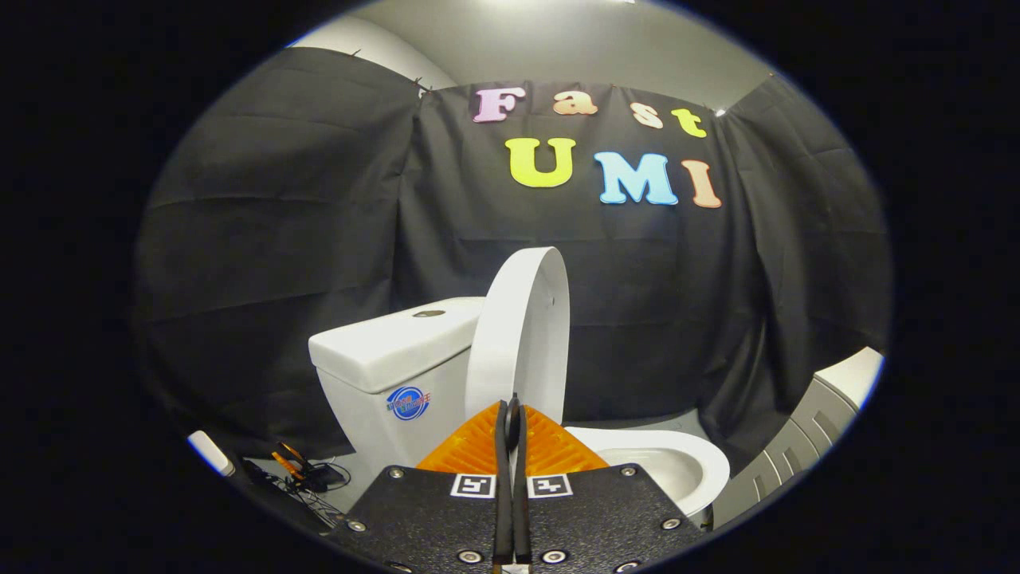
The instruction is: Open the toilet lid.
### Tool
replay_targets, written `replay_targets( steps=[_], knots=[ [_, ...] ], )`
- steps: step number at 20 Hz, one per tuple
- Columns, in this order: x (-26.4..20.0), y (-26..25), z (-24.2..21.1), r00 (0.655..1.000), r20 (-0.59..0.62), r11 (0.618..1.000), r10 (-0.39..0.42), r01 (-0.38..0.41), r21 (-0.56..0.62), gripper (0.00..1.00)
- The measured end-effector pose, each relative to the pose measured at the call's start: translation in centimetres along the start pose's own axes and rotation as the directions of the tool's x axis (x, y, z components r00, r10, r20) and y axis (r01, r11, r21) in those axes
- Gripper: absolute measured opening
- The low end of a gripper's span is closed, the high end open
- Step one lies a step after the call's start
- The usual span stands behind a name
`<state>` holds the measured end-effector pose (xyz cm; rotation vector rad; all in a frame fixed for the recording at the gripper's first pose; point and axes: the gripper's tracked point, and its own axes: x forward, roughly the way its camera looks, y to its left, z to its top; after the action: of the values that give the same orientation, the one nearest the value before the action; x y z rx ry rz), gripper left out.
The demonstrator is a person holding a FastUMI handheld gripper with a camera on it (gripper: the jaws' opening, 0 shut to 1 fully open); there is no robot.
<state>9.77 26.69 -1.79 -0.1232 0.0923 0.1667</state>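
Note:
A white toilet stands ahead of me with its lid (522, 335) raised upright, seen edge-on and leaning back toward the tank (394, 351). The open bowl and seat rim (677, 466) lie to the right of my fingers. My gripper (510, 410) is shut, its two fingers pressed together with nothing between them. The tips sit just in front of the lid's lower edge; I cannot tell whether they touch it.
Black cloth walls surround the toilet on three sides. Some cables and small tools (307, 478) lie on the floor left of the tank. A pale grey cabinet or panel (805, 434) stands at the right, close to the bowl.

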Motion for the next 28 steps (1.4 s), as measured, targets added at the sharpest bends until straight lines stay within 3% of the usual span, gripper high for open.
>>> replay_targets(
  steps=[19,24,26,28],
  knots=[
    [1.9,6.0,0.6,0.996,0.066,0.991,0.061,-0.052,-0.126,0.0],
    [2.0,5.4,0.4,0.994,0.098,0.981,0.047,-0.027,-0.193,0.01],
    [2.0,5.5,0.1,0.993,0.071,0.988,0.09,-0.08,-0.136,0.05],
    [1.3,5.7,0.7,0.986,0.061,0.985,0.152,-0.147,-0.089,0.19]
  ],
)
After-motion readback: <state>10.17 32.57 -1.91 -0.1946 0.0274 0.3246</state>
